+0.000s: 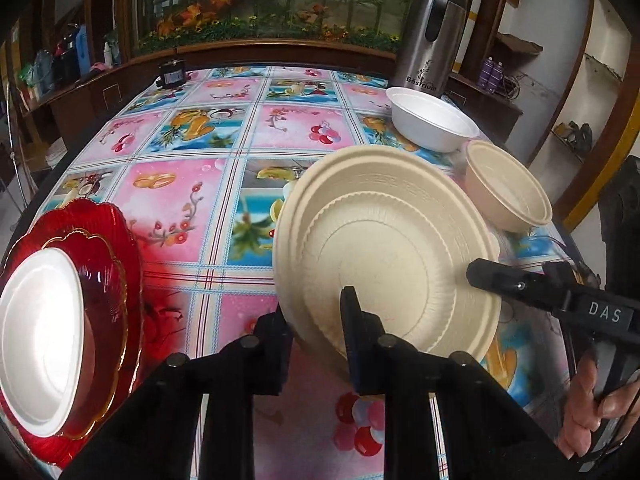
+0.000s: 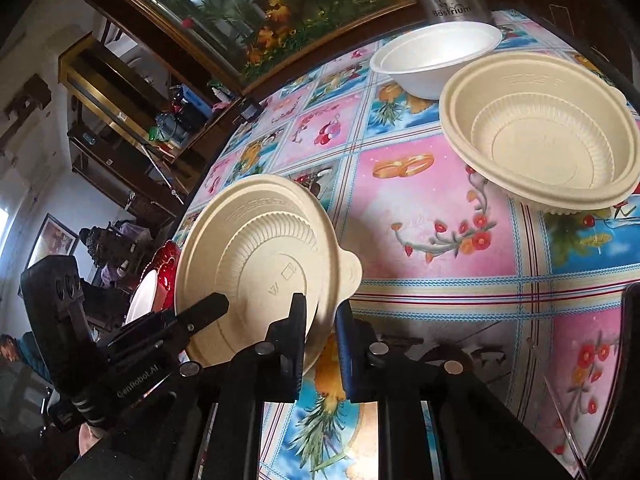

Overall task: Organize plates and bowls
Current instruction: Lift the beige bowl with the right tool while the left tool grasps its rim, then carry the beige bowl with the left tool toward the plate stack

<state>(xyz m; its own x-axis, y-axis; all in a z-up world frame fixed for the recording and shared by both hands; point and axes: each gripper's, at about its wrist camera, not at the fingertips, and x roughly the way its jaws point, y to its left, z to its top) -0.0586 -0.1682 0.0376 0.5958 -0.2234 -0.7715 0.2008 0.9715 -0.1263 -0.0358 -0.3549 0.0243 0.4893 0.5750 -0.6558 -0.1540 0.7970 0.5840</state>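
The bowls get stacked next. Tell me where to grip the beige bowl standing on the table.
Pinch the beige bowl at its near rim, from above, one finger inside the wall, one outside. It stands upright, mouth open, with a broad lip; the white bowl crowds its far side.

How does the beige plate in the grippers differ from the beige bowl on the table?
The plate is tilted, gripped by the left gripper and right gripper; the bowl stands upright on the table. The plate is shallow with a rim tab; the bowl is deeper. Both are beige and ribbed.
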